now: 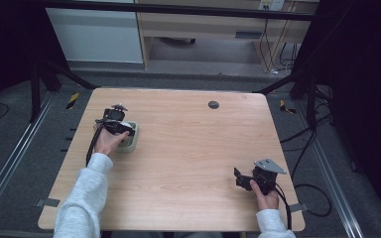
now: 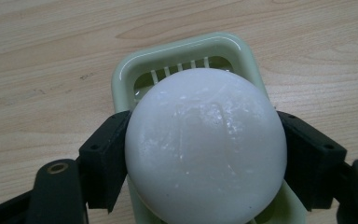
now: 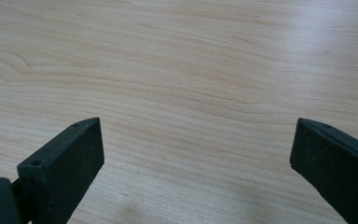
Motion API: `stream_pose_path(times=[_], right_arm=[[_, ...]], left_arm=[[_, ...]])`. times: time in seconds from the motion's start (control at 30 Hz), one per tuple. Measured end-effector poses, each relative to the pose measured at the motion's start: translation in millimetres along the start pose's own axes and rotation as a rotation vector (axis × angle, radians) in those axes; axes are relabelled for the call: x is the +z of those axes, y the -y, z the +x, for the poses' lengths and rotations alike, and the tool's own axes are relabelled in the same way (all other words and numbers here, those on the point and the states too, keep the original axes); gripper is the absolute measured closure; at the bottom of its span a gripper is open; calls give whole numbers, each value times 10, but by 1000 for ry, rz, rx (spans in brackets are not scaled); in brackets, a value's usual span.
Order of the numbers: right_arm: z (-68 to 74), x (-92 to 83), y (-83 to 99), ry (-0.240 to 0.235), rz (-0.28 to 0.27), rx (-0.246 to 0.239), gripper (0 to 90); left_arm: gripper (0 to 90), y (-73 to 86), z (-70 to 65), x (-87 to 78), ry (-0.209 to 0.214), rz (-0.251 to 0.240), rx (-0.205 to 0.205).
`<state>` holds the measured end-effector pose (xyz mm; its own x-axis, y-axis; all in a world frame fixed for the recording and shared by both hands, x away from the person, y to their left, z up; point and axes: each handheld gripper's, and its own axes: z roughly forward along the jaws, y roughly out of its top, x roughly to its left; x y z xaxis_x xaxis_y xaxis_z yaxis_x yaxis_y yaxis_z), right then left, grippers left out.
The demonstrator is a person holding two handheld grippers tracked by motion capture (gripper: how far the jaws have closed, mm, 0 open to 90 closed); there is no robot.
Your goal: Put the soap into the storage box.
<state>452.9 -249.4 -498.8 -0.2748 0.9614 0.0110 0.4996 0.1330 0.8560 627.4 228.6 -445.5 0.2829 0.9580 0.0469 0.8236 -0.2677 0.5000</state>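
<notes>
We clench the left gripper (image 2: pixel 205 154) on the egg (image 2: pixel 205 149) above the slicer (image 2: pixel 177 51), centring it; our right gripper (image 3: pixel 196 163) rests released.

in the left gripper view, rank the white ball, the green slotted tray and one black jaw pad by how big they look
1. White ball: looks largest, though it sits nearest the camera, which inflates it.
2. Pale green slotted tray: the ball hides much of it, so its true size may match or exceed the ball's.
3. Black jaw pad of the left gripper: smallest.
</notes>
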Motion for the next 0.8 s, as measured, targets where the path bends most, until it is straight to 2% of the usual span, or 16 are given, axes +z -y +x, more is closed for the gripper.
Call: stream_pose_path(times=[0.8], right_arm=[[2, 4, 4, -3, 2, -6, 32]], left_arm=[[242, 9, -12, 38, 6, 22, -6]])
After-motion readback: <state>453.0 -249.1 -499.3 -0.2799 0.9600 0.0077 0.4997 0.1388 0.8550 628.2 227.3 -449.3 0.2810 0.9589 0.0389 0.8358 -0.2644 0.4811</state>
